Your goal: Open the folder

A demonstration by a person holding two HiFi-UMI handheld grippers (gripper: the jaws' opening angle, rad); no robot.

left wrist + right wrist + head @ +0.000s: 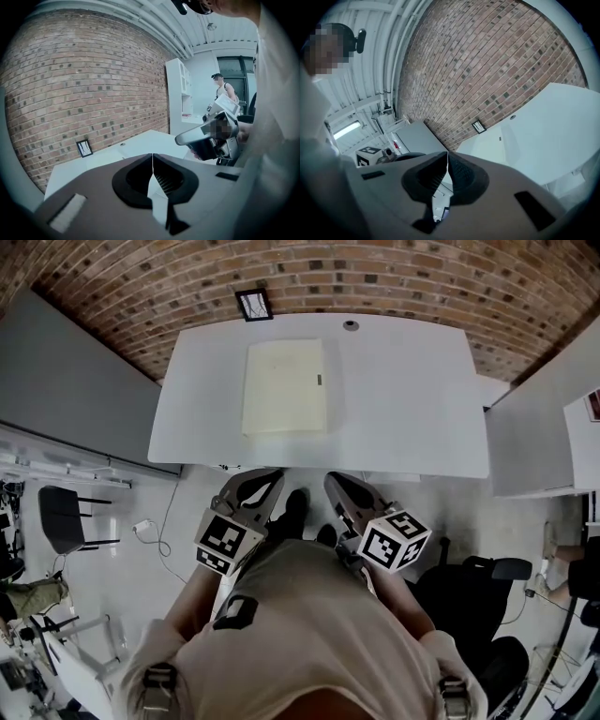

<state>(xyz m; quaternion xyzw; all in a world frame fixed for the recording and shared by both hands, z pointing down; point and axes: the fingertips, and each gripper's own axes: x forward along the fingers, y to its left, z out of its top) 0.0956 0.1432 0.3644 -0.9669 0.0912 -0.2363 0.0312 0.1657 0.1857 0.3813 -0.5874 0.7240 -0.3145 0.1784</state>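
A closed cream folder (285,388) lies flat on the white table (412,399), left of its middle, with a small dark tab on its right edge. Both grippers are held close to the person's body, short of the table's front edge and apart from the folder. My left gripper (267,476) is shut with nothing between its jaws, whose tips meet (152,157). My right gripper (337,482) is also shut and empty (447,154). In the right gripper view the folder (483,147) shows beyond the jaws. The left gripper view catches the right gripper (211,133) off to its right.
A small picture frame (253,304) leans on the brick wall behind the table. A grey partition (66,399) stands at the left, another white desk (534,437) at the right. A black chair (61,517) and an office chair (478,596) flank the person. Another person (222,89) stands far off.
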